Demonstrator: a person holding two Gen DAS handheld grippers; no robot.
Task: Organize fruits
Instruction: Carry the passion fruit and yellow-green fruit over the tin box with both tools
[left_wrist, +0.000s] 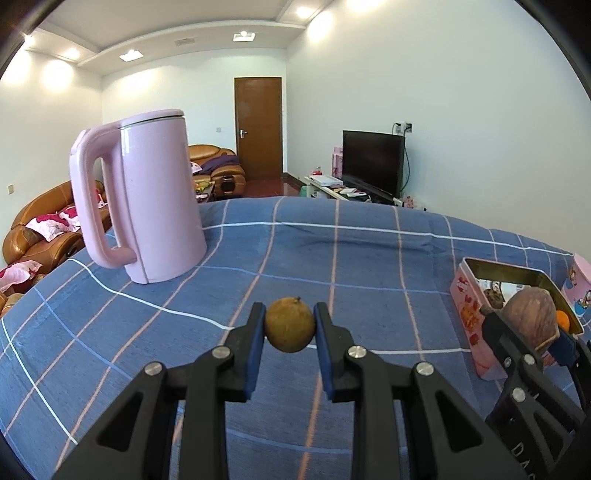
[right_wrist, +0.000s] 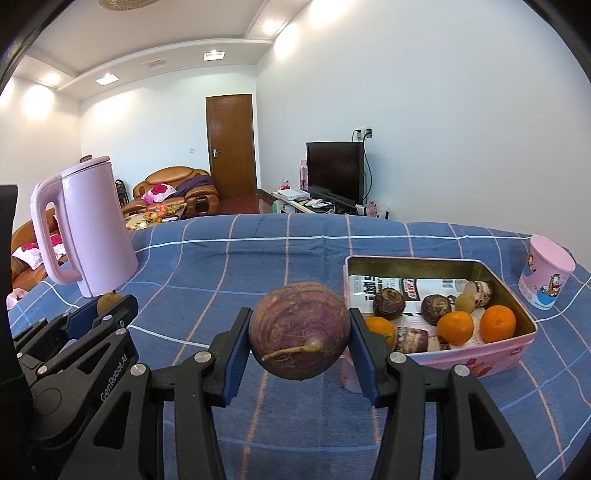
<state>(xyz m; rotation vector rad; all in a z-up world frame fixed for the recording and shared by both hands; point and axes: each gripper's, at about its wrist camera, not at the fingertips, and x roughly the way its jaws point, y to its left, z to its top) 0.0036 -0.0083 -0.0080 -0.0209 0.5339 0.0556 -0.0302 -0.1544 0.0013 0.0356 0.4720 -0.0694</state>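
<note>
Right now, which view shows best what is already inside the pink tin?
The right wrist view: it looks down into the pink tin, showing oranges and dark fruits. In the left wrist view the tin's interior is mostly hidden behind its wall and the right gripper.

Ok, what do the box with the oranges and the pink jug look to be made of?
Box: likely thin tinplate, its brassy inner walls reflective, the outside printed pink. Pink jug: probably matte plastic shell with an even, dull sheen; a metallic-looking band under the lid.

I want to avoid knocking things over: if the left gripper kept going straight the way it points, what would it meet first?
Probably the blue checked tablecloth: the left gripper, shut on a small brown fruit, points slightly downward between kettle and tin.
</note>
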